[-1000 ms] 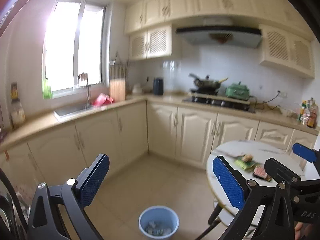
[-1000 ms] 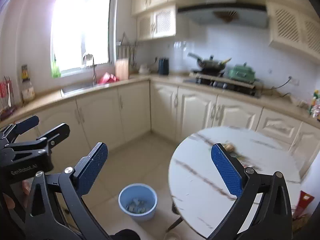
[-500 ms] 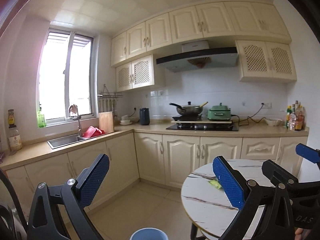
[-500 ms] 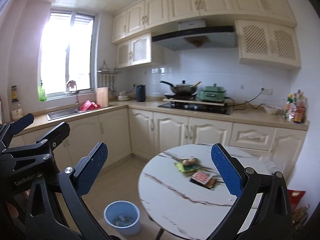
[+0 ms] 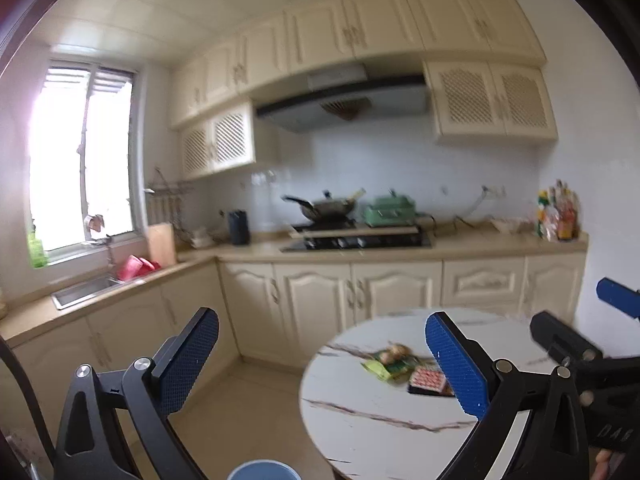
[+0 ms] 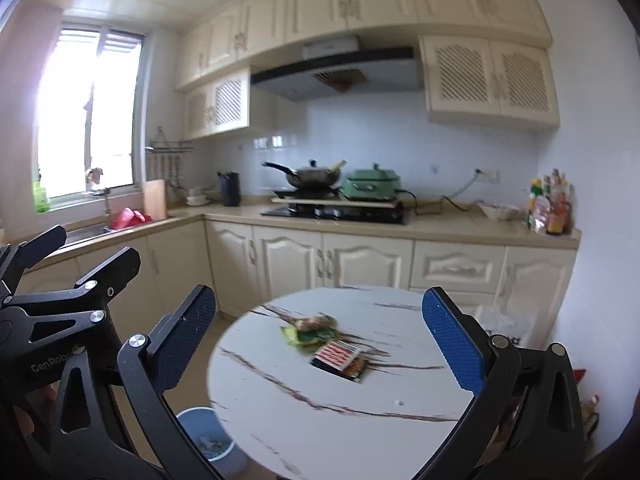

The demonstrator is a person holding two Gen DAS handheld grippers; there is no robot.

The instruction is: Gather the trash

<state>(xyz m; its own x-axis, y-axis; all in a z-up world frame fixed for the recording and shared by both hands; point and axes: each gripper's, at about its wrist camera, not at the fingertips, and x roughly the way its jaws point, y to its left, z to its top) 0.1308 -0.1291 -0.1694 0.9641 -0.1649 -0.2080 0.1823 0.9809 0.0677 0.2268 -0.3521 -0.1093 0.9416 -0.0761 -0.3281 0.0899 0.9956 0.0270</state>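
Observation:
Trash lies on a round white marble-look table (image 6: 304, 412): a green wrapper with a brownish lump (image 6: 310, 329) and a flat red-and-black packet (image 6: 340, 359). The left wrist view shows the same green wrapper (image 5: 390, 364) and packet (image 5: 427, 381) on the table (image 5: 368, 424). A blue bin (image 6: 208, 442) with scraps inside stands on the floor left of the table; only the bin rim (image 5: 262, 470) shows in the left wrist view. My left gripper (image 5: 320, 364) is open and empty, held in the air short of the table. My right gripper (image 6: 320, 340) is open and empty above the table's near side.
Cream cabinets run along the back wall with a stove, wok (image 6: 310, 176) and green pot (image 6: 372, 184). A sink (image 5: 88, 288) sits under the window at left. Bottles (image 6: 550, 208) stand at the counter's right end. Bags (image 6: 500, 324) sit on the floor right of the table.
Both views tilted up from the floor over the last second and have now come slightly down and closer to the table. The trash on the table looks larger. Both grippers stayed open.

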